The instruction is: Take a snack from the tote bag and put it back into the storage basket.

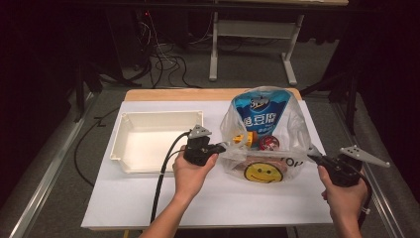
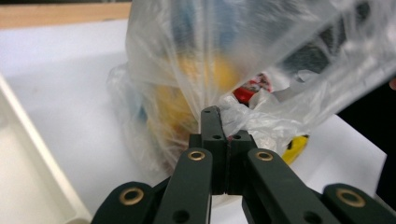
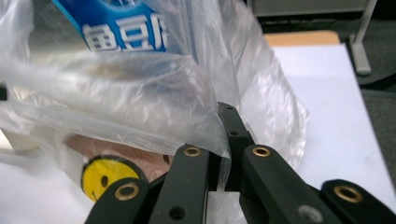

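A clear plastic bag (image 1: 292, 126) with a yellow smiley face (image 1: 263, 173) stands on the white table, holding a blue snack packet (image 1: 257, 114), a yellow item and a small red can (image 1: 269, 143). My left gripper (image 1: 224, 147) is shut on the bag's left edge; in the left gripper view the jaws pinch crumpled film of the bag (image 2: 243, 116), gripper (image 2: 223, 122). My right gripper (image 1: 312, 156) is shut on the bag's right edge, and in the right gripper view the bag (image 3: 140, 102) film is clamped between the jaws, gripper (image 3: 225, 140). The bag is stretched between both grippers.
An empty white tray (image 1: 130, 119) sits left of the bag, its corner in the left gripper view as tray (image 2: 28, 186). The white table top (image 1: 208, 201) lies in front. A desk frame and cables stand on the floor behind.
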Available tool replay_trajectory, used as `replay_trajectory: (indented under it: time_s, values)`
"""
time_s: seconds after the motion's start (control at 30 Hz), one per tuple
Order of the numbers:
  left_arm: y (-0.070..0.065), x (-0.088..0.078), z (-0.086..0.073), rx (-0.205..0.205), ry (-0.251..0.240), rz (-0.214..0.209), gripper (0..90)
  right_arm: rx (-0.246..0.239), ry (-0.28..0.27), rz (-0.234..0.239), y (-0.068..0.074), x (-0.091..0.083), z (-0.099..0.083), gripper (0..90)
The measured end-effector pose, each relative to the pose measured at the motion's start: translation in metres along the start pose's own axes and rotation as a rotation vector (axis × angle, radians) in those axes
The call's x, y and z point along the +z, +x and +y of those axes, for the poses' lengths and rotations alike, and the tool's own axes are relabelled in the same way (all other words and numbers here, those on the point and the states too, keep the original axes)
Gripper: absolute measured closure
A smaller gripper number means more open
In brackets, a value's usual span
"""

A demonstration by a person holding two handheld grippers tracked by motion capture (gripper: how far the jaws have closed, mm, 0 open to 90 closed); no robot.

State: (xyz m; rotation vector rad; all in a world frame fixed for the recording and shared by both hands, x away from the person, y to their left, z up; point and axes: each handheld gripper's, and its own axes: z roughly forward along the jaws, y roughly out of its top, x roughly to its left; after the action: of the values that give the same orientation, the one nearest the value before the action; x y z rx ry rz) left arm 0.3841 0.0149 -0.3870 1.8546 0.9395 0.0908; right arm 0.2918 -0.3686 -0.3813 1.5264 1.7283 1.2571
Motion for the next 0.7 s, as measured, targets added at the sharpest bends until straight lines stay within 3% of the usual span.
replay_trajectory:
  time_s: [0.13, 0.17, 0.2, 0.23, 0.27, 0.3, 0.47, 0.57, 0.7]
  values:
    - [0.005, 0.009, -0.004, -0.031, 0.005, 0.015, 90.0, -0.001, 0.003, -0.018, 0.000, 0.007, -0.003, 85.4]
    - [0.005, 0.008, -0.004, -0.026, -0.003, 0.018, 89.4, -0.007, -0.015, -0.027, 0.001, 0.007, -0.002, 77.8]
    - [0.002, 0.007, -0.002, -0.017, -0.026, 0.024, 85.6, -0.014, -0.031, -0.021, 0.002, 0.006, -0.001, 70.6]
    - [-0.001, 0.001, 0.003, 0.007, -0.068, 0.047, 73.0, -0.047, -0.076, 0.004, 0.006, 0.001, 0.005, 58.9]
    - [-0.001, 0.001, 0.003, 0.007, -0.068, 0.047, 68.3, -0.047, -0.076, 0.004, 0.006, 0.001, 0.005, 58.9]
    - [-0.002, -0.002, 0.005, 0.010, -0.087, 0.042, 68.3, -0.061, -0.091, 0.005, 0.008, -0.001, 0.008, 53.3]
    - [-0.011, -0.016, 0.025, 0.063, -0.169, 0.036, 44.4, -0.103, -0.144, 0.009, 0.014, -0.011, 0.030, 30.2]
    - [-0.015, -0.025, 0.035, 0.075, -0.213, 0.048, 35.3, -0.117, -0.181, 0.046, 0.018, -0.019, 0.045, 22.1]
    - [-0.017, -0.033, 0.044, 0.085, -0.260, 0.053, 28.8, -0.141, -0.202, 0.052, 0.025, -0.026, 0.060, 18.8]
